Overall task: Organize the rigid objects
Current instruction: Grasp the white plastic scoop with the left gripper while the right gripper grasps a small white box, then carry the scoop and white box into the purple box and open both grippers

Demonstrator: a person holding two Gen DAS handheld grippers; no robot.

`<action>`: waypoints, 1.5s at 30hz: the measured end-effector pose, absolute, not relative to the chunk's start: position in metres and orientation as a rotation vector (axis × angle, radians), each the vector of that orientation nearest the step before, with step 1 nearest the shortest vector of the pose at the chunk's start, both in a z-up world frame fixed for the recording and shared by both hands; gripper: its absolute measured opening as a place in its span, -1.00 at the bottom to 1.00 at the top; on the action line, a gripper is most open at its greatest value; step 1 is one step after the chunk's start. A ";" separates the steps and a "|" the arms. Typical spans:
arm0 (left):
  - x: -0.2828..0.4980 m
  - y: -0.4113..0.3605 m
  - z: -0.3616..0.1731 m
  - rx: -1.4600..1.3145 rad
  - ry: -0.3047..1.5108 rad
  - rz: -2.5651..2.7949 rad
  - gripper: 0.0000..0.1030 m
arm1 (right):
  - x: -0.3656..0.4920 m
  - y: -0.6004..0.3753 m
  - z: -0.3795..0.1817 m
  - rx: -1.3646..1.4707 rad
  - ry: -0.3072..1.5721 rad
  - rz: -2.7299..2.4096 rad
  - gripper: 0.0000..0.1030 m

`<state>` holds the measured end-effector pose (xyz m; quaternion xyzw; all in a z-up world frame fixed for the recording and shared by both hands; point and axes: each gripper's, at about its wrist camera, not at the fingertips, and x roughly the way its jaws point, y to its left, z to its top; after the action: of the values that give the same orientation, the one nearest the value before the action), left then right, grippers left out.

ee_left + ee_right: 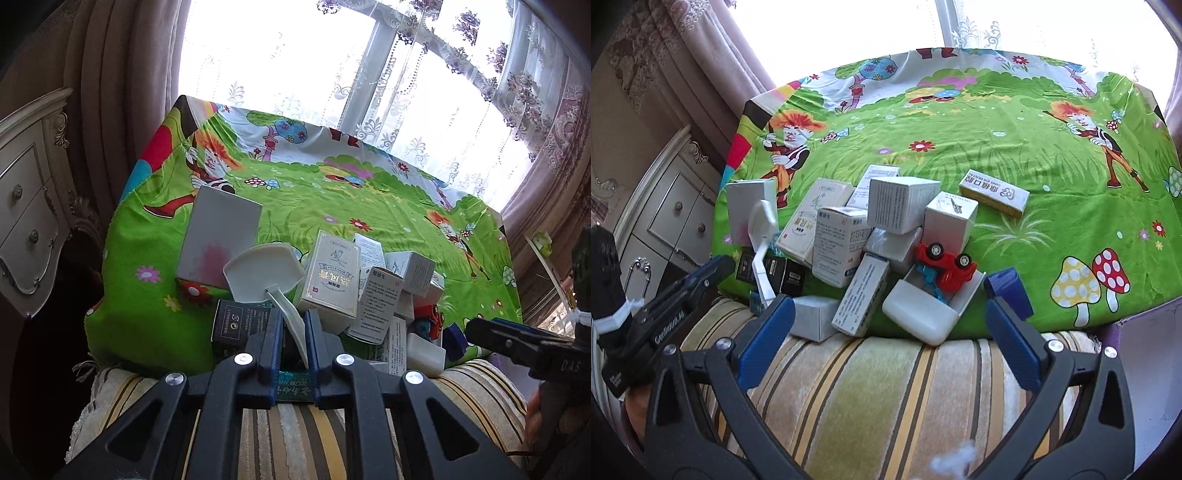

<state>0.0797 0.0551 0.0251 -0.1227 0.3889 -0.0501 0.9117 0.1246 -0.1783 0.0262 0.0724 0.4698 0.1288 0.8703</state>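
My left gripper (291, 328) is shut on the handle of a white plastic scoop (264, 271), holding it up over a pile of small boxes (332, 280). The scoop also shows in the right wrist view (762, 236), with the left gripper (701, 280) at the far left. My right gripper (890, 321) is open and empty, just short of the pile. In front of it lies a white tray (923, 314) holding a red toy car (947, 267) on its side. A blue box (1010, 291) sits by the right finger. A yellow-edged box (995, 195) lies apart.
The boxes lie on a green cartoon-print cloth (997, 147) over a table. A striped cushion edge (886, 387) runs along the near side. A white carved dresser (26, 206) stands left, curtains and a bright window (332, 74) behind. A tall white box (218, 236) stands left of the pile.
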 end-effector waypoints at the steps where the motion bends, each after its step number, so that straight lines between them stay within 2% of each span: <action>1: 0.079 0.057 0.025 -0.265 0.799 -0.109 -0.71 | 0.130 -0.177 0.028 0.145 0.977 0.263 1.00; 3: 0.078 0.061 0.025 -0.295 0.800 -0.110 -0.59 | 0.142 -0.172 0.030 0.118 0.960 0.257 1.00; 5: 0.079 0.068 0.024 -0.334 0.807 -0.102 -0.04 | 0.155 -0.166 0.029 0.087 0.958 0.238 1.00; 7: 0.080 0.077 0.022 -0.380 0.811 -0.087 0.20 | 0.168 -0.161 0.027 0.066 0.968 0.232 1.00; 12: 0.083 0.085 0.023 -0.411 0.831 -0.077 0.21 | 0.197 -0.148 0.012 0.015 0.999 0.207 1.00; 14: 0.085 0.075 0.023 -0.380 0.848 -0.113 0.21 | 0.204 -0.148 0.007 0.016 1.004 0.205 0.93; 17: 0.089 0.054 0.022 -0.338 0.895 -0.172 0.20 | 0.209 -0.148 0.002 0.020 1.015 0.206 0.56; 19: 0.094 0.042 0.019 -0.330 0.928 -0.198 0.15 | 0.210 -0.151 -0.003 0.026 1.026 0.217 0.22; 21: 0.100 0.031 0.014 -0.291 0.967 -0.184 0.12 | 0.210 -0.155 -0.004 0.037 1.009 0.229 -0.01; 27: 0.118 0.018 -0.002 -0.259 1.061 -0.126 -0.08 | 0.205 -0.164 0.001 0.075 0.952 0.261 -0.15; 29: 0.121 0.014 -0.008 -0.257 1.089 -0.115 -0.38 | 0.201 -0.169 0.006 0.094 0.924 0.266 -0.18; 30: 0.122 0.014 -0.008 -0.250 1.085 -0.103 -0.43 | 0.199 -0.170 0.009 0.096 0.906 0.266 -0.19; 31: 0.122 0.013 -0.008 -0.246 1.087 -0.097 -0.58 | 0.196 -0.172 0.013 0.095 0.887 0.267 -0.20; 38: 0.114 0.024 -0.005 -0.334 1.051 -0.087 -0.69 | 0.175 -0.181 0.035 0.080 0.783 0.267 -0.20; 40: 0.110 0.031 -0.001 -0.386 1.021 -0.100 -1.00 | 0.168 -0.182 0.036 0.082 0.777 0.273 -0.20; 45: 0.110 0.044 -0.003 -0.483 0.993 -0.099 -1.00 | 0.156 -0.184 0.033 0.096 0.784 0.290 -0.20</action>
<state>0.1103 0.0443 -0.0026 -0.2292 0.4717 -0.0469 0.8502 0.1558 -0.1840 0.0328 0.0465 0.3806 0.1409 0.9128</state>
